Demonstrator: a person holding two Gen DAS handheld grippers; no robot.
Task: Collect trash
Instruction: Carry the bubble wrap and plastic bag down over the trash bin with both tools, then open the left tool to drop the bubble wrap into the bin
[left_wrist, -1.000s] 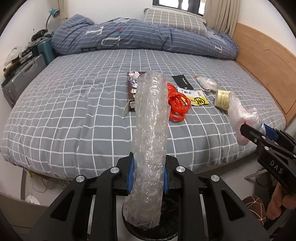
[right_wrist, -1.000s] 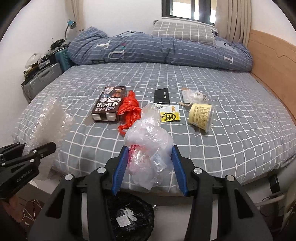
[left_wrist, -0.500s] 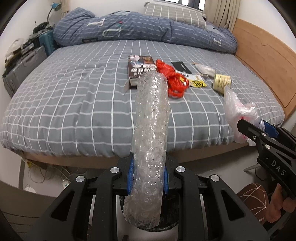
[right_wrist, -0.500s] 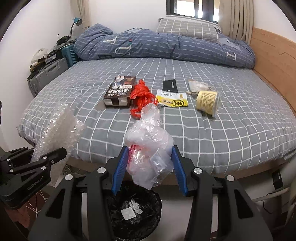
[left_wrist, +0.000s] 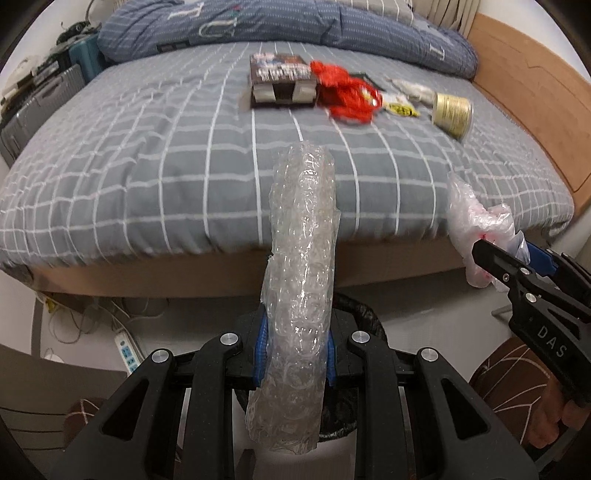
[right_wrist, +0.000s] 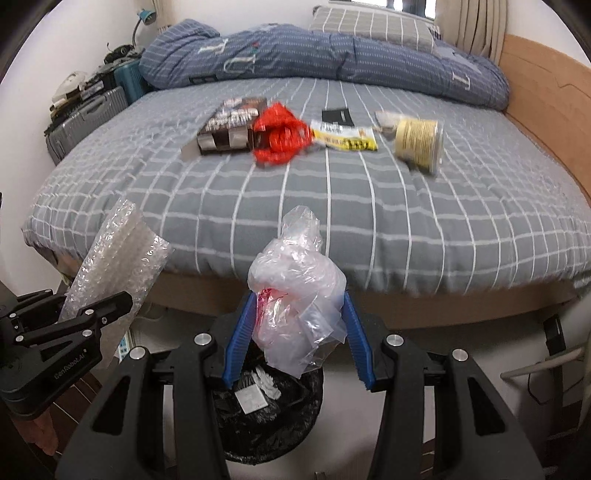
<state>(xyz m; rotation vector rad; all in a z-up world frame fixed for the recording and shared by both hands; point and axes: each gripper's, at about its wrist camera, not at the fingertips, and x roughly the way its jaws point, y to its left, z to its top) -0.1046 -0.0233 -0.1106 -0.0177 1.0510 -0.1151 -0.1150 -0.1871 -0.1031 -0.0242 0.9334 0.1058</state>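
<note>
Each hand-held gripper carries trash above the black-lined round bin, the left clamped narrowly on a clear bubble-wrap roll, the right half-open around a crumpled clear plastic bag; next, release both.

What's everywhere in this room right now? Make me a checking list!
Surface: grey checked bed, bare at the near edge.
Job's things: bubble wrap in the left gripper; crumpled plastic bag in the right gripper; black-lined trash bin on the floor below both.
Clutter: dark box, red bag, yellow packet, black card, yellow tub on its side.
Grippers: both shut on their loads.
Cables: power strip and loose wires on the floor.
Surroundings: blue duvet, suitcases, wooden bed frame.
</note>
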